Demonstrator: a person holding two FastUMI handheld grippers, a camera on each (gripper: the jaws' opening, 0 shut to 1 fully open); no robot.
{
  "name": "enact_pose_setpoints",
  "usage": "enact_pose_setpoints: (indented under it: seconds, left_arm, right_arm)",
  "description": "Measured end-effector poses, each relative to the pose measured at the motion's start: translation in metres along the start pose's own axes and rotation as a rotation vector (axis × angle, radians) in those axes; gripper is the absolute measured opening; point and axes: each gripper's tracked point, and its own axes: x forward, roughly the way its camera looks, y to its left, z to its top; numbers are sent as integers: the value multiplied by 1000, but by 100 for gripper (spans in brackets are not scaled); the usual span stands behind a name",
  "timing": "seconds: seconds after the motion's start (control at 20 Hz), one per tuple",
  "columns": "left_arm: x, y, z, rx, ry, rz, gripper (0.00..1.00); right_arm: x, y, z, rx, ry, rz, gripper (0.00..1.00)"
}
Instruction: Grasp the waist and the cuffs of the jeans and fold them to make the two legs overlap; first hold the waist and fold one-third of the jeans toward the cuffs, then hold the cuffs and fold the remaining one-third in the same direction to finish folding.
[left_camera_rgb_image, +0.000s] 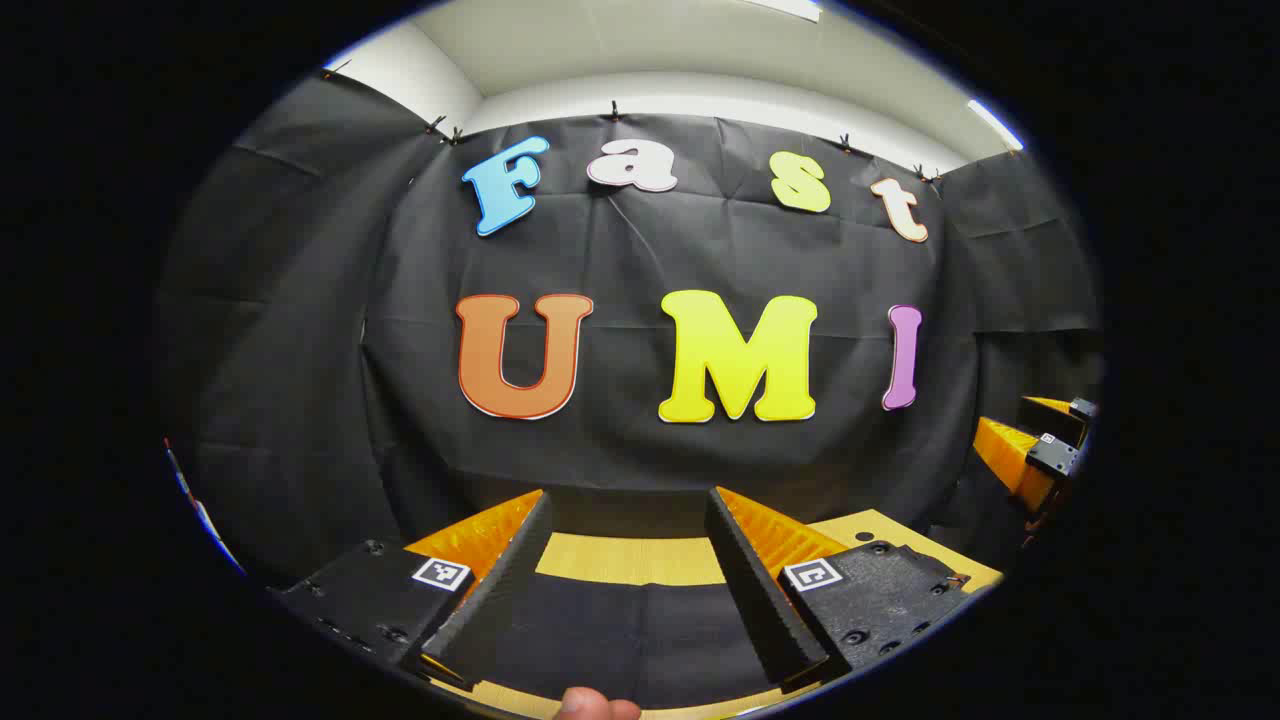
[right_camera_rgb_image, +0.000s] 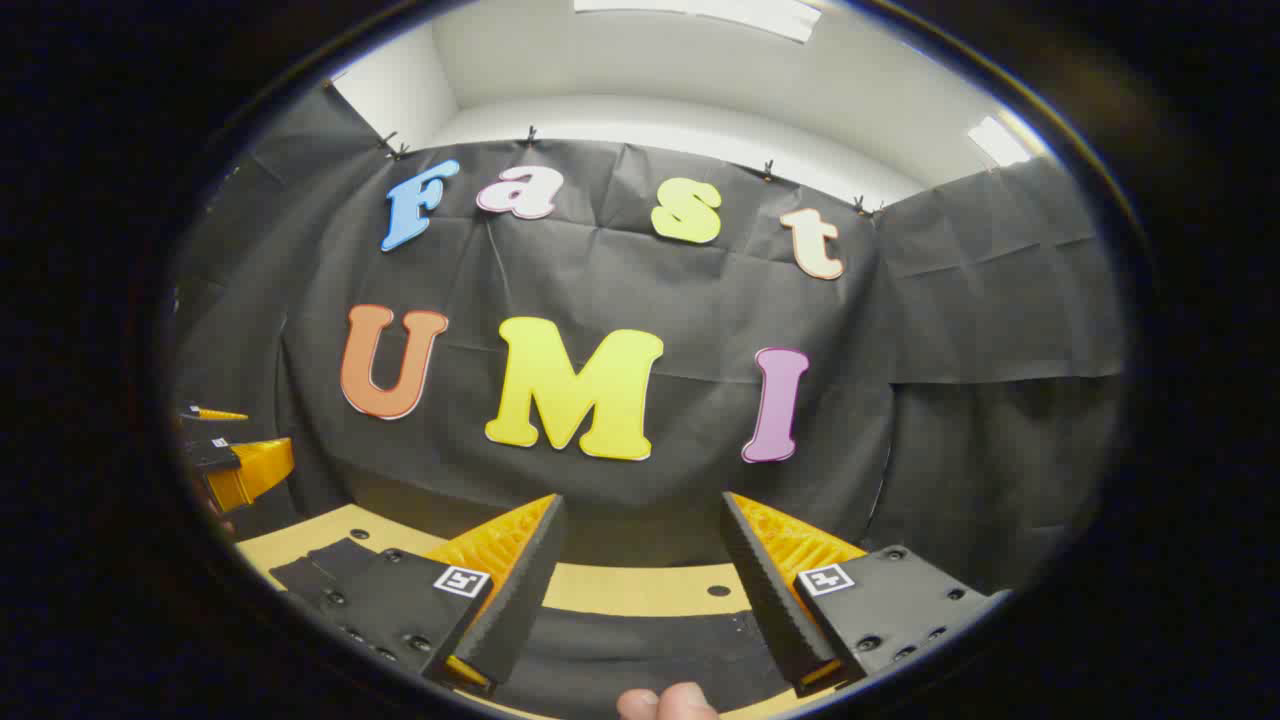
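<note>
Dark denim lies flat on the pale wooden table (left_camera_rgb_image: 625, 560), and in the left gripper view these jeans (left_camera_rgb_image: 625, 625) spread as a dark sheet directly below and between the two fingers of the left gripper (left_camera_rgb_image: 628, 520). Its jaws stand wide apart, black ribbed pads facing each other over orange bodies, with nothing between them; the tips hang above the cloth's far edge, where a strip of bare table shows before the black booth wall. A fingertip (left_camera_rgb_image: 597, 704) of the holding hand peeks in at the bottom edge. At the right rim of the same view the other gripper's orange and black body appears, well apart.

In the right gripper view the right gripper (right_camera_rgb_image: 640, 520) is likewise spread wide and empty. The jeans (right_camera_rgb_image: 640, 650) lie under and between its fingers, their far edge just short of the tips, with bare table (right_camera_rgb_image: 640, 590) beyond. A further dark piece of the garment reaches left past the left finger's base. A thumb tip (right_camera_rgb_image: 665, 703) shows at the bottom. Whether either gripper touches the fabric cannot be told.
</note>
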Motion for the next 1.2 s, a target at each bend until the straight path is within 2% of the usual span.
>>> enact_pose_setpoints:
  seconds: [0.25,0.45,0.9,0.95,1.15,1.2]
  left_arm:
    - [3,-6,4,12,-14,-7,98]
    - [2,-9,6,6,-15,-2,98]
    - [7,-7,3,10,-4,1,98]
    - [7,-7,4,11,-5,3,98]
    - [7,-11,4,13,-4,4,98]
    - [7,-12,5,14,-3,4,98]
  right_arm:
    - [0,-7,-3,2,7,-9,96]
    - [-3,-8,-5,0,15,-7,94]
    - [4,-17,-8,-5,22,-17,96]
    - [4,-15,-8,-5,21,-15,93]
    - [8,-15,-8,-1,17,-6,96]
    - [8,-16,-7,-2,18,-7,94]
